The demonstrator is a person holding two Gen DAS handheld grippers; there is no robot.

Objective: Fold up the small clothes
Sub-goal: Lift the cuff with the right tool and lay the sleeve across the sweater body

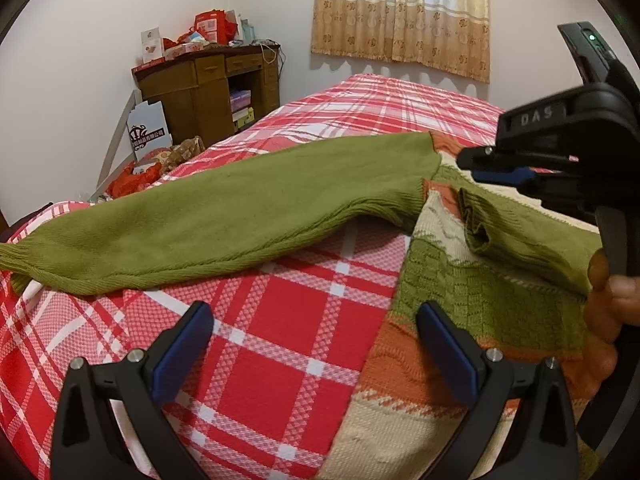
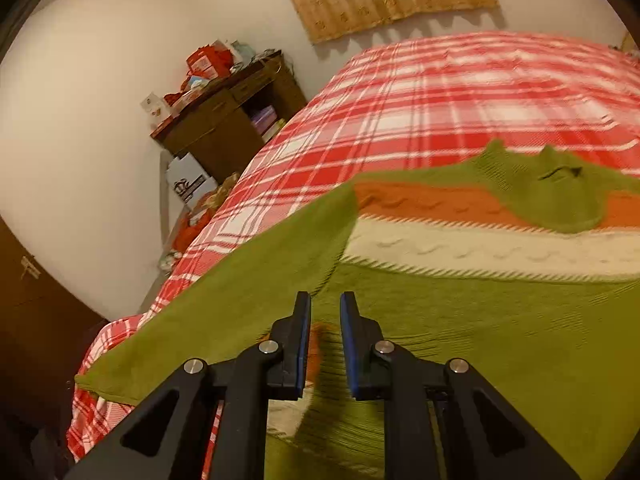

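A knitted sweater with green, orange and cream bands (image 1: 436, 340) lies flat on the red plaid bed (image 1: 280, 340). Its green left sleeve (image 1: 224, 216) stretches out to the left. Its other green sleeve (image 1: 528, 244) lies folded across the body. My left gripper (image 1: 316, 340) is open and empty, low over the sweater's left edge. My right gripper (image 2: 325, 332) hovers over the sweater body (image 2: 480, 320) with its jaws a narrow gap apart and nothing between them. It also shows in the left wrist view (image 1: 504, 166), above the folded sleeve. The green collar (image 2: 556, 192) lies at the far end.
A brown wooden desk (image 1: 208, 88) with red boxes on top stands against the far wall left of the bed. Bags and clutter (image 1: 152, 160) lie on the floor beside it. A curtain (image 1: 400, 12) hangs behind the bed. Bare plaid bedding (image 2: 460, 92) extends beyond the sweater.
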